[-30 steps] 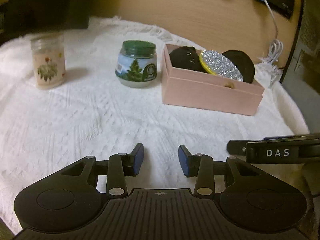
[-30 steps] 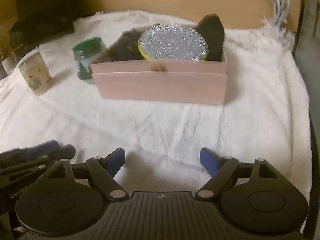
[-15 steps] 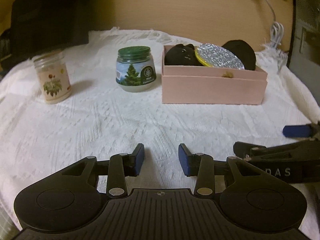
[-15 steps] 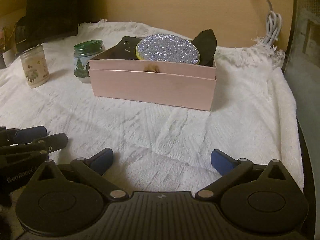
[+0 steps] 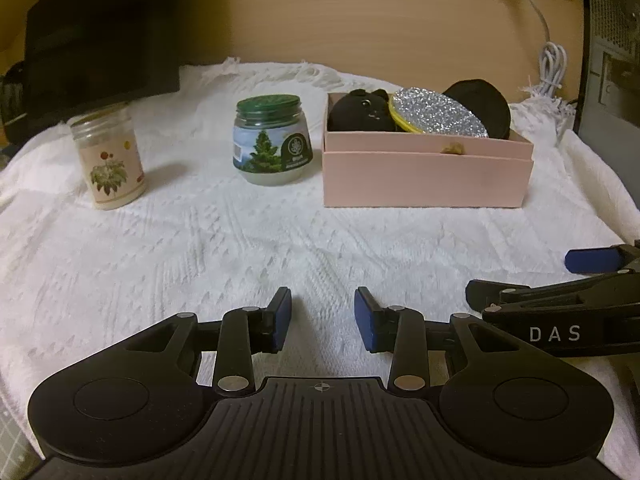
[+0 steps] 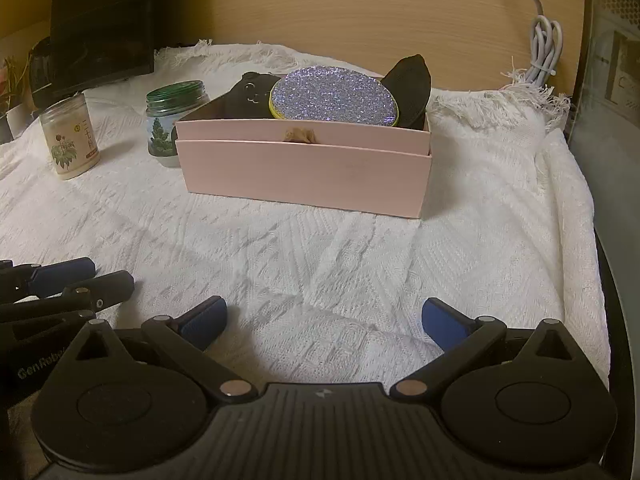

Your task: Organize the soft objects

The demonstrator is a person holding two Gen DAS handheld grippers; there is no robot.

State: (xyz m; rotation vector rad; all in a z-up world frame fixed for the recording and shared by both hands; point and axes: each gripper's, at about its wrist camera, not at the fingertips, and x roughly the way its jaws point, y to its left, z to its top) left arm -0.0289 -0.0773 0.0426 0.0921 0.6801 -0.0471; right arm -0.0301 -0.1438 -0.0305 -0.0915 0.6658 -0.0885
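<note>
Soft toys sit in the pink box [image 5: 426, 178] at my 1 o'clock: a black cat plush [image 5: 362, 114], a glittery round pad [image 5: 438, 116] and a dark cloth piece [image 5: 486, 106]. At 11 o'clock stand a green-lidded jar [image 5: 272, 140] and a flower-print jar [image 5: 108, 158]. My left tool [image 5: 322, 320] and right tool [image 6: 323, 320] hover released over the white cloth [image 5: 240, 240], holding nothing.
</note>
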